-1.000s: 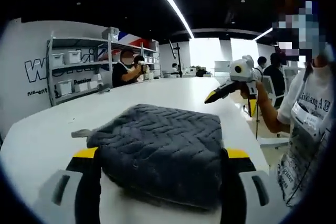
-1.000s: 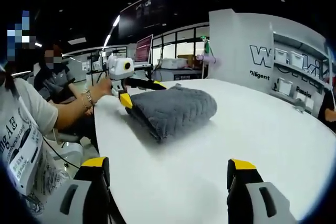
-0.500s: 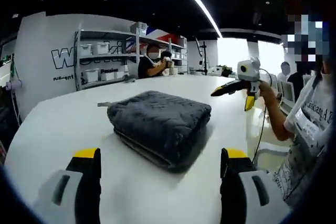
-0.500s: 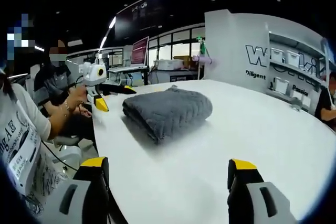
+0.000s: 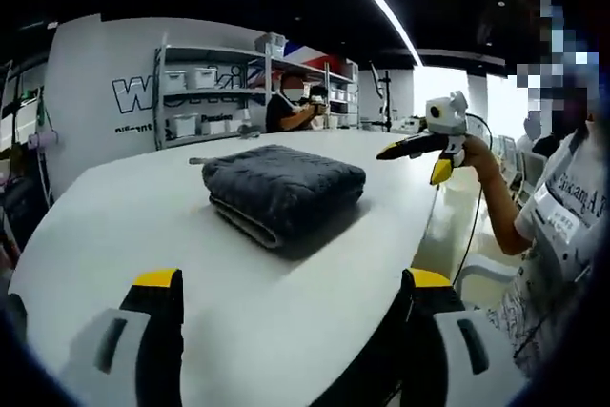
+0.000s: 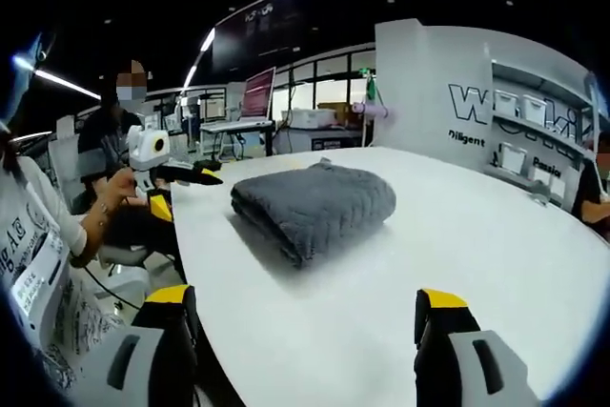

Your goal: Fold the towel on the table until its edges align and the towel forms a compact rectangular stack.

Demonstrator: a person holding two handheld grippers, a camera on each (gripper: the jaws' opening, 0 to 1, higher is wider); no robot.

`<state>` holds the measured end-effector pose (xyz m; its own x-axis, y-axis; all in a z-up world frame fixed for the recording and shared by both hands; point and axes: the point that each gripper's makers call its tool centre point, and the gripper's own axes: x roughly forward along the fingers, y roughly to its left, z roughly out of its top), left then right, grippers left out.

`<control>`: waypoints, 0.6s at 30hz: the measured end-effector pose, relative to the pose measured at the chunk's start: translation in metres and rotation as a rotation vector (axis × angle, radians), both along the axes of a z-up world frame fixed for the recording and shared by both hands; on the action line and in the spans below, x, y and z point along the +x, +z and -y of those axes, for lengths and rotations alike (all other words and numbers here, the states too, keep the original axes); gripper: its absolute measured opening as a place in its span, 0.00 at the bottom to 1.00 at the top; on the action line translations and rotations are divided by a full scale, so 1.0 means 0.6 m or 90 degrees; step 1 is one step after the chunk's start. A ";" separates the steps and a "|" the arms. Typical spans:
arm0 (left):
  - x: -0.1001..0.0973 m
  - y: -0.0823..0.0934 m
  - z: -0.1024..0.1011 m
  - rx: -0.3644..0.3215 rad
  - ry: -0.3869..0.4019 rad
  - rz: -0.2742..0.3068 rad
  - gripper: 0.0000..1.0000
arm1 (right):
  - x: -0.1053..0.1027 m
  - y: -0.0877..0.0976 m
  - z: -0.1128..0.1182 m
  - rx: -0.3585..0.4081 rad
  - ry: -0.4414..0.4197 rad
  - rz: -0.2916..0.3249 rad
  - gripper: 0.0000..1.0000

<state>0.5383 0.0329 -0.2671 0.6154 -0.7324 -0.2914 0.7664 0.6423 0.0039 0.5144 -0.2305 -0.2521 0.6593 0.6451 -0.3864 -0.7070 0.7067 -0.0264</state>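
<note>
Left gripper view: towel (image 5: 284,190) sits folded, neat, on the surface (image 5: 143,226). Both hand-held grippers are open, empty. Looks done.

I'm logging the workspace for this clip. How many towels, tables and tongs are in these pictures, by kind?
Grey folded towel: 1
White table: 1
Yellow-tipped tongs: 2, the left tongs and the right tongs, both open and off the towel
Total: 4
</note>
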 end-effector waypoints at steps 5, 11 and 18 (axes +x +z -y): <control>-0.004 0.008 -0.021 -0.005 0.019 0.008 0.99 | 0.000 -0.002 0.008 -0.004 -0.013 0.006 1.00; -0.002 0.022 -0.033 -0.018 0.035 0.023 0.99 | 0.000 -0.006 0.008 -0.004 -0.019 0.005 1.00; -0.001 0.022 -0.036 -0.020 0.043 0.027 0.99 | 0.002 -0.008 0.012 -0.001 -0.026 0.003 1.00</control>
<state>0.5377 0.0548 -0.2537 0.6748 -0.6973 -0.2416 0.7210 0.6928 0.0141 0.5156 -0.2379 -0.2567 0.6867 0.6177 -0.3834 -0.6779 0.7345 -0.0308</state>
